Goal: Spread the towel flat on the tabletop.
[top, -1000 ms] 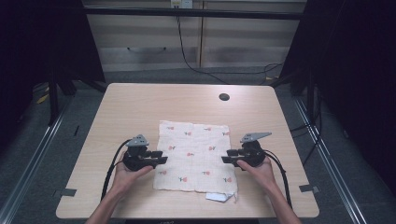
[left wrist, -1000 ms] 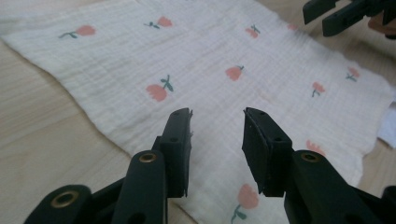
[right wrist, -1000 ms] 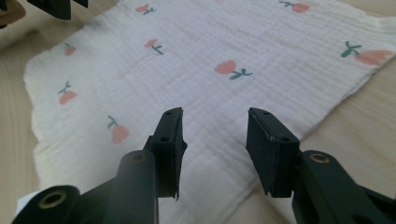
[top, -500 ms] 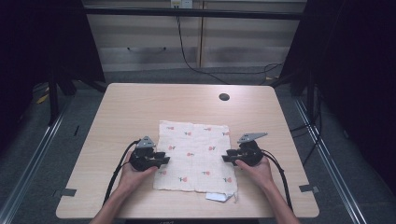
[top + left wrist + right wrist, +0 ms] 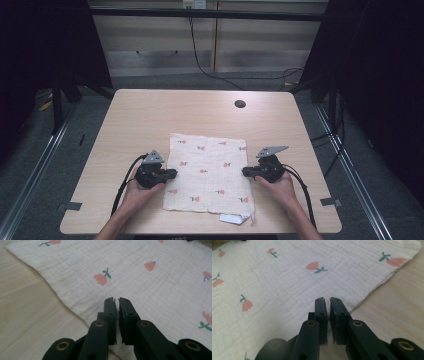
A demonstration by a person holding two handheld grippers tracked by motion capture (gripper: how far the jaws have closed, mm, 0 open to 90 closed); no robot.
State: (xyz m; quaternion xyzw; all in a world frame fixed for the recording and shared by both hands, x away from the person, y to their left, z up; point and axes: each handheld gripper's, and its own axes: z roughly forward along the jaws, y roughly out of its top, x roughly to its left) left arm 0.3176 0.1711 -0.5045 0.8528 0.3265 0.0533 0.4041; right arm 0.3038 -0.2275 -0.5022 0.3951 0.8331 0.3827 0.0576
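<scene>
Landmark for all positions: the white crinkled muslin cloth printed with small pink flowers point(image 5: 209, 172), lying flat and near-square on the pale wooden table point(image 5: 125, 120), toward my edge of it.

Left of cloth: my left gripper point(image 5: 170, 174) sits at the cloth's left edge, about halfway along it, pointing inward. Its jaws have just been closing. In the left gripper view they stand together over the hem, with a thin sliver of fabric apparently caught between the pads point(image 5: 124, 312). I take this as a pinch on the cloth's edge, though the layer is so thin I cannot be fully sure.

Cloth itself: spread open, no fold made. One small white flap point(image 5: 234, 218) pokes out beneath the near right corner.

Right of cloth: my right gripper point(image 5: 246, 172) mirrors the left at the cloth's right edge, also pointing inward. Its jaws have likewise just been closing and now stand together at the hem. In the right gripper view a hint of white fabric sits between the pads point(image 5: 335, 312). Same caveat applies.

Beyond the cloth's far edge: a dark round hole point(image 5: 240, 104) in the tabletop, well apart.

Progress, judged: both side edges gripped, which reads as step one of a fold. Lifting, carrying over and laying down all remain.
</scene>
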